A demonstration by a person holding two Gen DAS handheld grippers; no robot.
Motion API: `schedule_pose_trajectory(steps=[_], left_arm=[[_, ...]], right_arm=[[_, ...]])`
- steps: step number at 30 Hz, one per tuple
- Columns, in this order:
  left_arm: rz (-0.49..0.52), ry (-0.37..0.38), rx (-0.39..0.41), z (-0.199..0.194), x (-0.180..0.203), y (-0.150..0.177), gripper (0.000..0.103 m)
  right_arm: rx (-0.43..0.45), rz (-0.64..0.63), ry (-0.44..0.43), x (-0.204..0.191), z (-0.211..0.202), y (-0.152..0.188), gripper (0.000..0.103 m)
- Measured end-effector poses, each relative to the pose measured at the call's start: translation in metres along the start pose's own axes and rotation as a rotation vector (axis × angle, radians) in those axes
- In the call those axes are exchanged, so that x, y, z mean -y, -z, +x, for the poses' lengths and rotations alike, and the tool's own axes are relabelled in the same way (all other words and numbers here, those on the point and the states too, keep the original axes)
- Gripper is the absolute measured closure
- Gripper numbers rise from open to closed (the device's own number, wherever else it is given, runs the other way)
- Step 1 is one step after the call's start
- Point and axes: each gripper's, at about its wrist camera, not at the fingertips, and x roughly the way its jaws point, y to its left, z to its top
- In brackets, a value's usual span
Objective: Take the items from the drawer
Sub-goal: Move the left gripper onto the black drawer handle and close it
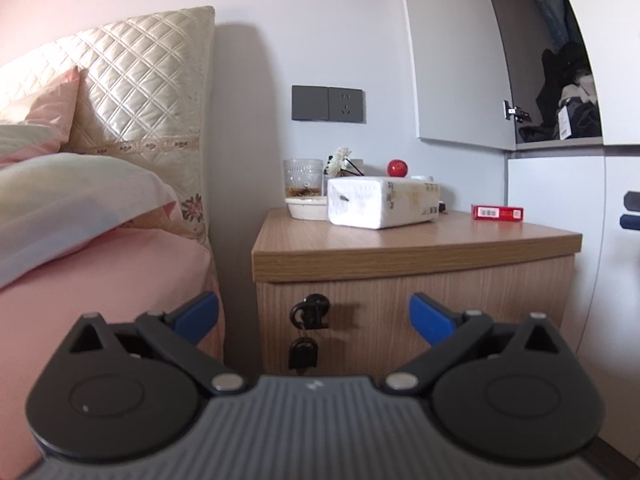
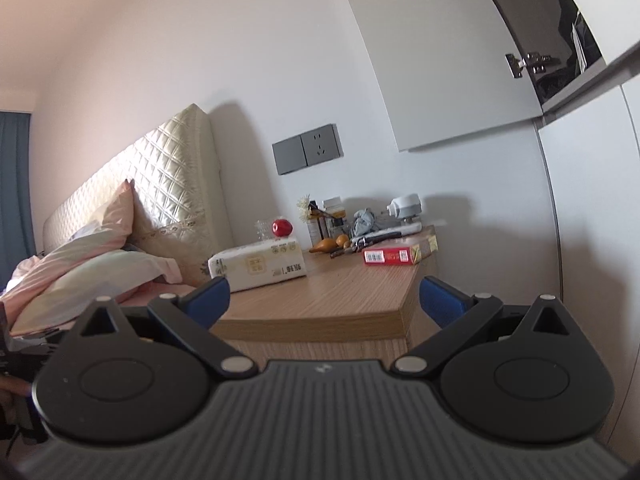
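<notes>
My left gripper has its blue fingers spread wide, with nothing between them. Straight ahead in that gap sits the drawer front of the wooden nightstand, shut, with a key in its lock and a second black key fob hanging below. I am close to it but not touching.

My right gripper is likewise wide open and empty, held higher, level with the nightstand top and facing its near corner.

On the top I see a white tissue pack toward the bed side, a red box toward the wardrobe side, a red ball behind the tissues, a glass standing in a white dish, and small bottles and clutter against the wall. I cannot see what is inside the drawer.

The bed with its quilted headboard stands just beside the nightstand; a grey socket plate is on the wall above, and a white wardrobe door hangs open.
</notes>
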Motion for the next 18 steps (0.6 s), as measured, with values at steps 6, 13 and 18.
schedule_pose_trajectory(steps=[6, 13, 18], left_arm=[[-0.018, 0.023, -0.039, 0.013, -0.009, 0.008, 0.000], [-0.008, 0.047, -0.105, 0.047, -0.025, 0.019, 0.000], [-0.002, 0.083, -0.130, 0.069, -0.032, 0.023, 0.000]], right_arm=[[-0.068, 0.059, -0.083, 0.015, -0.002, 0.011, 0.000], [-0.214, 0.059, -0.065, 0.035, 0.031, 0.038, 0.000], [-0.254, 0.003, -0.095, 0.042, 0.050, 0.049, 0.000]])
